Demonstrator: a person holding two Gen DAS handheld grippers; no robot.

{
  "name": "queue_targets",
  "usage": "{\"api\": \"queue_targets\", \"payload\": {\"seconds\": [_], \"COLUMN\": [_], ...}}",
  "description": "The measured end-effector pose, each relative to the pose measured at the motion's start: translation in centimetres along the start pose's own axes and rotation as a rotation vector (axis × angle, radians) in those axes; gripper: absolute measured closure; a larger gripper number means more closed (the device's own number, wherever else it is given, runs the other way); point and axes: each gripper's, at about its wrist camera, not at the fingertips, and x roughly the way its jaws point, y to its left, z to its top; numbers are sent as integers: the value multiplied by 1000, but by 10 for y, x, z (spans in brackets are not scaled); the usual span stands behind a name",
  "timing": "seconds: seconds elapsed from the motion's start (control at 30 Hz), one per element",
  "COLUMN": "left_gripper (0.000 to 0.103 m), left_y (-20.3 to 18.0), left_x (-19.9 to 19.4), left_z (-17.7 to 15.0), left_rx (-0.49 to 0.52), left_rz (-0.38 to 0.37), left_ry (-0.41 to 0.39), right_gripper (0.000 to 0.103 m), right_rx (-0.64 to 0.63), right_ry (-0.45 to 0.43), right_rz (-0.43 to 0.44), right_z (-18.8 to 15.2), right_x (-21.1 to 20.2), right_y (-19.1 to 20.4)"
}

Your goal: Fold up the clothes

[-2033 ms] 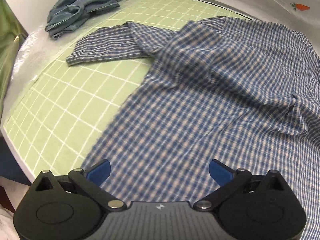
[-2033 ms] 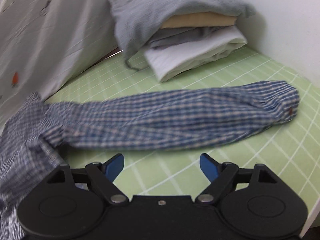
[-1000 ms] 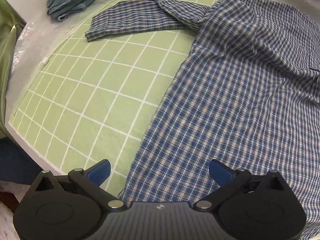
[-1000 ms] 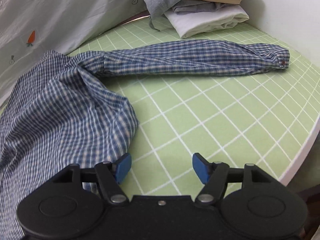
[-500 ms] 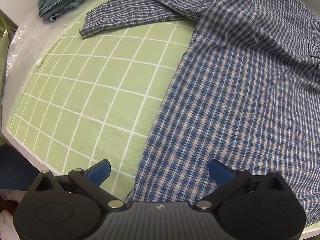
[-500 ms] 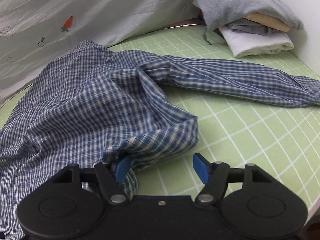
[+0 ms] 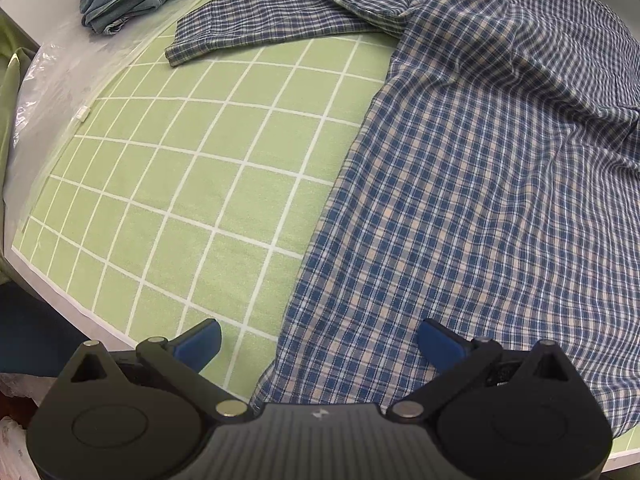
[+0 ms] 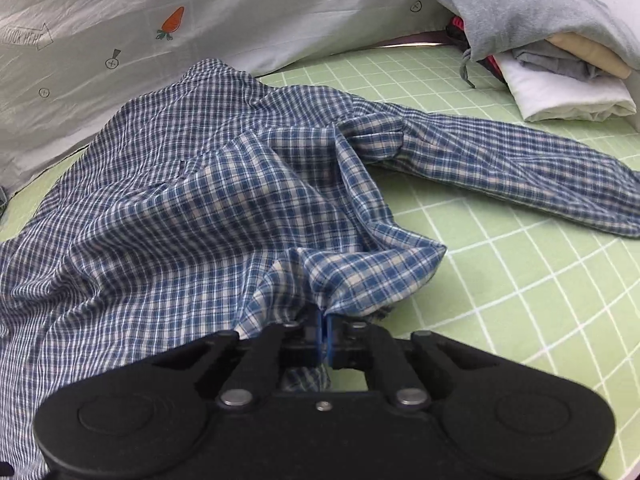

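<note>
The blue plaid shirt [image 7: 480,168] lies spread on the green grid mat [image 7: 192,184], both sleeves stretched out sideways. The right gripper [image 8: 323,328] is pinched tight on the shirt's bottom corner, lifting it a little. The left gripper [image 7: 318,344] hangs with fingers wide apart, right over the shirt's other bottom corner, so that corner is nearest to it.

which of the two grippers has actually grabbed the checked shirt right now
The right gripper: its blue fingers are shut on a bunched fold of the checked shirt. The left gripper is open over the shirt's corner, gripping nothing.
</note>
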Motion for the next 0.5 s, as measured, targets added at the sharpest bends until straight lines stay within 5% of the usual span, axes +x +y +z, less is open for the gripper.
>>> {"api": "queue_targets", "payload": {"seconds": [0.23,0.5], "left_gripper": [27,29], "left_y": [9,10], "left_x": [-4,-3], "left_z": [6,3], "left_rx": [-55,-58], "left_rz": [-24,-52], "left_ry": [-57,-76], "right_gripper": [102,102], "right_rx": [40,12], "right_ry": [-35,-13], "right_rz": [-66,-213], "right_z": [0,-1], "right_x": [-49,-97], "right_y": [-35,-55]}}
